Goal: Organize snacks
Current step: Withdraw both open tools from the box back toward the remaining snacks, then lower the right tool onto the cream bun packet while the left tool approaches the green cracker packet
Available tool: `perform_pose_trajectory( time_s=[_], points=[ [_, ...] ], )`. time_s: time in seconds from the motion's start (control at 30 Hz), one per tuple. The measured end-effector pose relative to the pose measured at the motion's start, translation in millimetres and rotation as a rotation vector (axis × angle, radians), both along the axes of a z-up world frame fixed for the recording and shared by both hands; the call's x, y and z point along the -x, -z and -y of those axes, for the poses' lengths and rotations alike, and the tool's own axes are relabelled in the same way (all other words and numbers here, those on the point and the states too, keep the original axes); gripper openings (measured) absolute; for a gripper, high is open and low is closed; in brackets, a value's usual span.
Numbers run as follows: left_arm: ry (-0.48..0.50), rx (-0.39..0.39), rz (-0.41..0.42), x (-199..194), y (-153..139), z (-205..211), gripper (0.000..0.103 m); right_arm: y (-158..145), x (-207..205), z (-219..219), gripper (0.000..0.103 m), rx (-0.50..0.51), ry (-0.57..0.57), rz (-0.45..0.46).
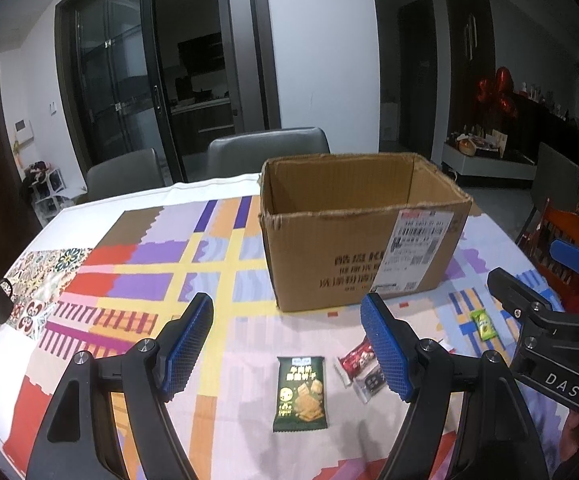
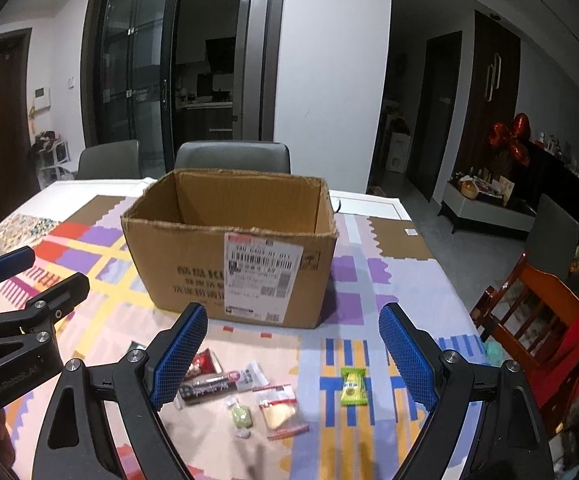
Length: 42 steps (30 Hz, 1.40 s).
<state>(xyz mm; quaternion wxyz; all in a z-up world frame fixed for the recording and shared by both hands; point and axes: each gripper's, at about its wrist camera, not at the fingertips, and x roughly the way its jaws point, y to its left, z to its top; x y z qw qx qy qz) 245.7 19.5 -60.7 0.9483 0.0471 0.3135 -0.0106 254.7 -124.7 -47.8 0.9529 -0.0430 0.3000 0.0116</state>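
Left gripper (image 1: pixel 289 344) is held wide open with nothing in it, hung over the green cracker pack (image 1: pixel 300 393), probably the first pick. Right gripper (image 2: pixel 293 354) is just as wide and empty above small wrapped snacks (image 2: pixel 276 412). Open cardboard box (image 2: pixel 229 240) is parked just behind, within easy reach for drop-offs.

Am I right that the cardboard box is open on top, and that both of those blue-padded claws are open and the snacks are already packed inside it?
Not quite. The cardboard box is open, and the left gripper and right gripper are both open and empty, but the snacks, like the dark green cracker packet and the light green candy, lie on the tablecloth before it. Both wrist views show this.
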Motion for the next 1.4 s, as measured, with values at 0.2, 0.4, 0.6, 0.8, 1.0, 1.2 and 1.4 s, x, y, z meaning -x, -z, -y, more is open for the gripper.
perform_pose_trajectory(
  time_s=[0.2, 0.4, 0.6, 0.8, 1.0, 1.2, 1.4],
  points=[
    [-0.004, 0.001, -0.026, 2, 22, -3, 0.076, 18, 4, -3, 0.089, 0.017, -0.01, -0.021],
    [0.007, 0.005, -0.061, 2, 41, -5, 0.076, 36, 5, -6, 0.089, 0.035, -0.017, -0.041],
    [0.003, 0.012, -0.086, 2, 56, -4, 0.076, 51, 2, -4, 0.088, 0.033, -0.009, -0.07],
    [0.006, 0.01, -0.112, 0, 69, -2, 0.076, 65, 1, -4, 0.085, 0.031, -0.006, -0.102],
    [0.006, 0.012, -0.123, 1, 79, -2, 0.075, 77, 0, 0, 0.084, 0.027, 0.007, -0.124],
    [0.009, 0.019, -0.156, -3, 93, -2, 0.075, 90, -1, 1, 0.084, 0.035, 0.013, -0.145],
    [0.008, 0.014, -0.173, -7, 103, -2, 0.074, 104, -5, 2, 0.079, 0.036, 0.012, -0.184]
  ],
)
